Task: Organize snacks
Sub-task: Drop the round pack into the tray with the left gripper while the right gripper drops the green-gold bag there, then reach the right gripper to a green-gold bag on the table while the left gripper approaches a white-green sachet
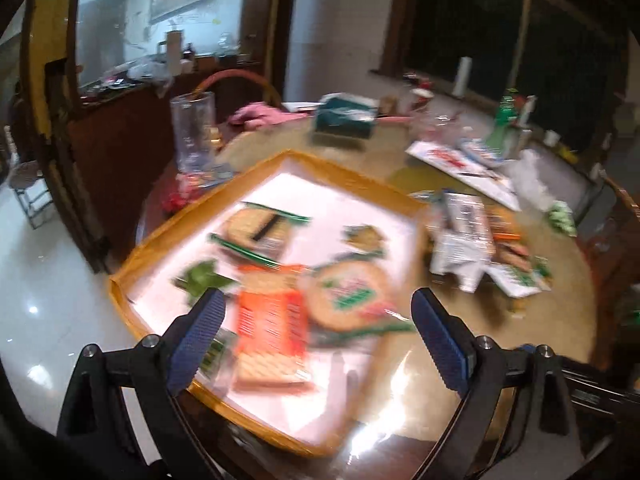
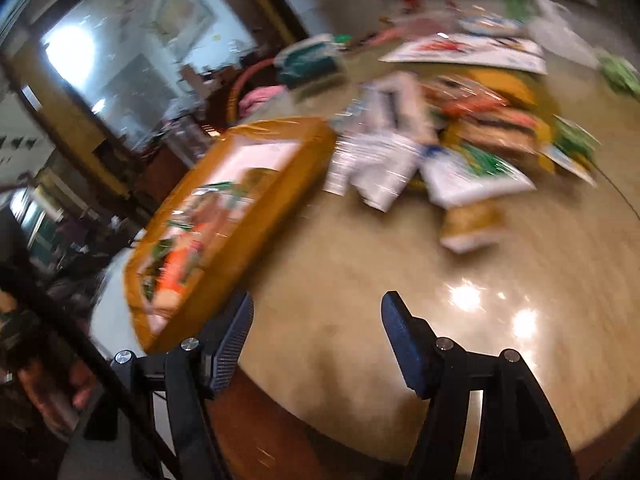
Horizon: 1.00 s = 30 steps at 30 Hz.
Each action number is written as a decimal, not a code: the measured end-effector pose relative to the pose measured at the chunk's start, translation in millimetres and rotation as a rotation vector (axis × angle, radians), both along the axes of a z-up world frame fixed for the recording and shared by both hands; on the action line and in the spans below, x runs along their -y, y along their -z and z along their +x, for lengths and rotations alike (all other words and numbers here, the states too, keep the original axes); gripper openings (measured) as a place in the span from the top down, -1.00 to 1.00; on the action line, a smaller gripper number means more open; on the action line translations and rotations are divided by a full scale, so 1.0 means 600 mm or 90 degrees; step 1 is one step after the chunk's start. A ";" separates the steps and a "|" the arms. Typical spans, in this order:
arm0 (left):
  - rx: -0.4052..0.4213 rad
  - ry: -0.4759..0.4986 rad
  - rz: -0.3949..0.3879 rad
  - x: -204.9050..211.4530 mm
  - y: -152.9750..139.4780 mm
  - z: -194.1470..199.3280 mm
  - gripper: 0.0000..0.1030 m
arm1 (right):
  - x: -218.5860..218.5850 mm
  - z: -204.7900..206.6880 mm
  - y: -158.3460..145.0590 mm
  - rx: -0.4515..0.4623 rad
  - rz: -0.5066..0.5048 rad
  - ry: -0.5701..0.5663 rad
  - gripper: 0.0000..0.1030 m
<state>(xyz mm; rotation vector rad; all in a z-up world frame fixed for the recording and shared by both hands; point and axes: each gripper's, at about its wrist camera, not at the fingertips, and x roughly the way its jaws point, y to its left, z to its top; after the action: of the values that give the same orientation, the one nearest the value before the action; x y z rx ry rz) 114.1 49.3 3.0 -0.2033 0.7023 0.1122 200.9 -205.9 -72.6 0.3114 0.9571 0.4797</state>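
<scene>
Left gripper [image 1: 316, 320]: ribbed blue pads spread wide, nothing held, hung over the tray [image 1: 160, 244]. Right gripper [image 2: 316, 330]: spread, nothing held, above the glossy round table [image 2: 360, 264]. Flat crinkly snack packs [image 1: 272, 320] are laid in the yellow-rimmed, white-floored tray; a loose pile [image 2: 460, 140] is heaped just beside it.

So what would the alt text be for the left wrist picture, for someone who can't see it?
An open two-finger gripper hangs above a yellow-rimmed tray holding several snack packets, including an orange cracker pack. More loose snack packets are piled on the round table beside the tray. The picture is motion-blurred.
</scene>
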 end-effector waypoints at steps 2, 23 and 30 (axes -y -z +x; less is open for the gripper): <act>-0.004 0.027 -0.019 0.026 -0.006 -0.010 -0.83 | 0.024 -0.009 0.007 -0.007 -0.005 0.028 -0.29; -0.060 0.145 -0.031 0.145 0.027 -0.029 -0.83 | 0.084 -0.054 0.024 -0.014 -0.025 0.067 -0.32; -0.070 0.154 -0.050 0.145 0.039 -0.019 -0.83 | 0.093 -0.050 0.024 -0.015 -0.020 0.079 -0.33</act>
<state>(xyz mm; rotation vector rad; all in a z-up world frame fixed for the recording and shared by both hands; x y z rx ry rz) 102.5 -37.8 -20.3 -0.1872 0.8361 -0.1361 171.0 -261.6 -86.8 0.3464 0.9620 0.3484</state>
